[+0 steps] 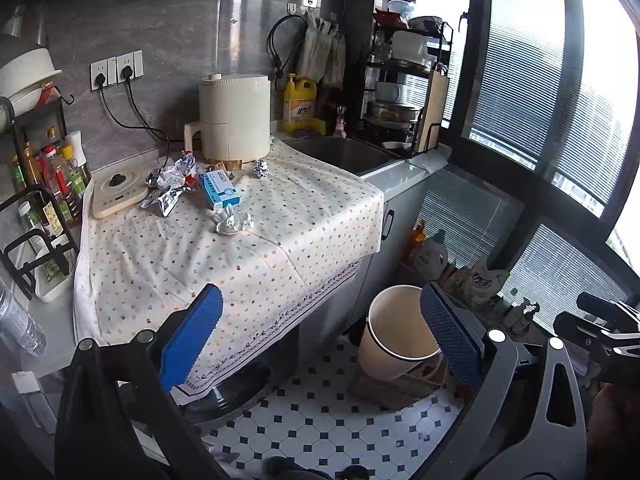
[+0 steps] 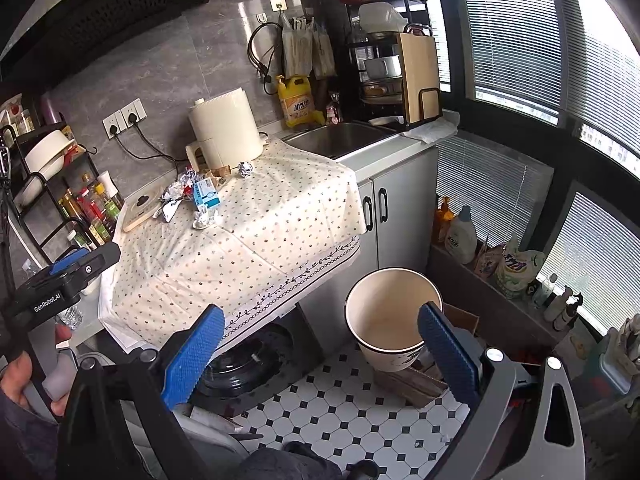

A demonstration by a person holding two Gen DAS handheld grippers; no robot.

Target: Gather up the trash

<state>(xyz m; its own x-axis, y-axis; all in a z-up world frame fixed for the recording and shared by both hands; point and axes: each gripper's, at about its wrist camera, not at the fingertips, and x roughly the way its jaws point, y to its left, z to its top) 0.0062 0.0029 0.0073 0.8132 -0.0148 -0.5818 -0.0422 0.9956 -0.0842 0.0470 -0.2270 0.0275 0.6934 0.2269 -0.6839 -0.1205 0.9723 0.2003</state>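
Closest to the lens on both cams are the blue pads. Left gripper (image 1: 320, 334) has its jaws spread wide with nothing between them, and the right gripper (image 2: 320, 346) is the same, released and empty.

Past the left jaws and up to their left is the table (image 1: 280, 248) with a dotted cloth over it. The trash sits on the far part of that cloth, well apart from either set of jaws: a foil wad (image 1: 232, 220) nearest, a blue box (image 1: 219, 191) just behind it and touching or nearly so, foil wrappers (image 1: 170, 186) left of the box spilling onto a flat cooker (image 1: 116, 196), and a foil ball (image 1: 261, 169) further back, right by the cream fryer (image 1: 234, 118). From the right cam the same pile (image 2: 200, 200) shows up beyond the left pad, up and away.

The bin (image 2: 394, 316) is on the floor, right behind the right-hand pad in both views, partly hidden by it. It's upright or slightly tilted, propped on a low box, and looks empty inside.

In the right cam you can see a hand (image 2: 24, 376) at the far left holding the other gripper's handle. The sink (image 1: 340, 152) is beyond the cloth's far right corner, and the floor (image 2: 360, 412) is checkered tile below the jaws.
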